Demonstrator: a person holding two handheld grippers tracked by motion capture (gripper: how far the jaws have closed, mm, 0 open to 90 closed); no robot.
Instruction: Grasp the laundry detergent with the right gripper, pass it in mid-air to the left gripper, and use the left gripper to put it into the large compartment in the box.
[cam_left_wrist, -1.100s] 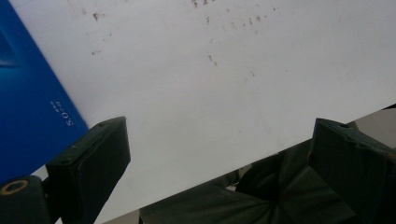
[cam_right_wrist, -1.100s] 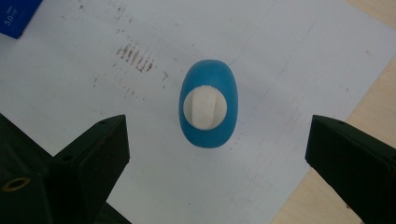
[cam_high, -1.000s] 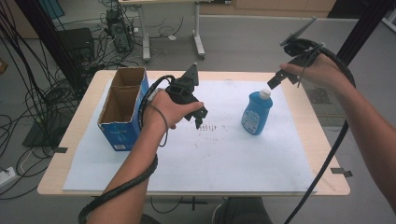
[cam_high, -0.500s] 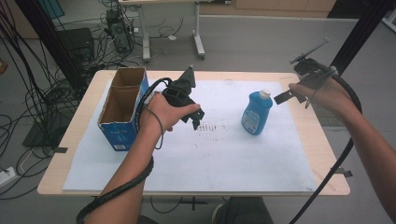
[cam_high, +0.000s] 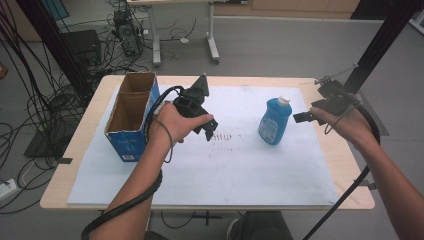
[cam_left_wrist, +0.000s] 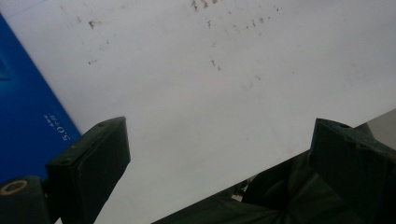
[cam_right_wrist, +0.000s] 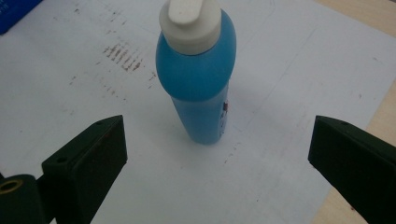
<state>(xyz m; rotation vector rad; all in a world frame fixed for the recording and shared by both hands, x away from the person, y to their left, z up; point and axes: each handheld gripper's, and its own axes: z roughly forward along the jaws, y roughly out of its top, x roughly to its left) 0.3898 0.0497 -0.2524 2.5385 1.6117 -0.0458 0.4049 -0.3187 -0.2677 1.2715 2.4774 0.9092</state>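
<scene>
Right gripper view looks down on the blue bottle (cam_right_wrist: 198, 88), which stands upright ahead of the right gripper (cam_right_wrist: 217, 154), framed between its two fingers but beyond their tips, touching neither. Those fingers stand wide apart. The bottle has a rounded blue shoulder, a white cap and a slim body; it rests on the white sheet (cam_high: 250, 165) on the desk (cam_high: 345, 165), right of centre. The left gripper (cam_high: 207, 127), fingers also spread, hovers beside the blue cardboard box (cam_high: 131, 117), well apart from the bottle.

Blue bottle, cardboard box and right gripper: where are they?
Blue bottle (cam_right_wrist: 201, 79): right gripper view, its rounded shoulder.
Cardboard box (cam_high: 126, 141): high view, its blue front wall.
Right gripper (cam_high: 304, 117): high view, between its fingertips.
</scene>
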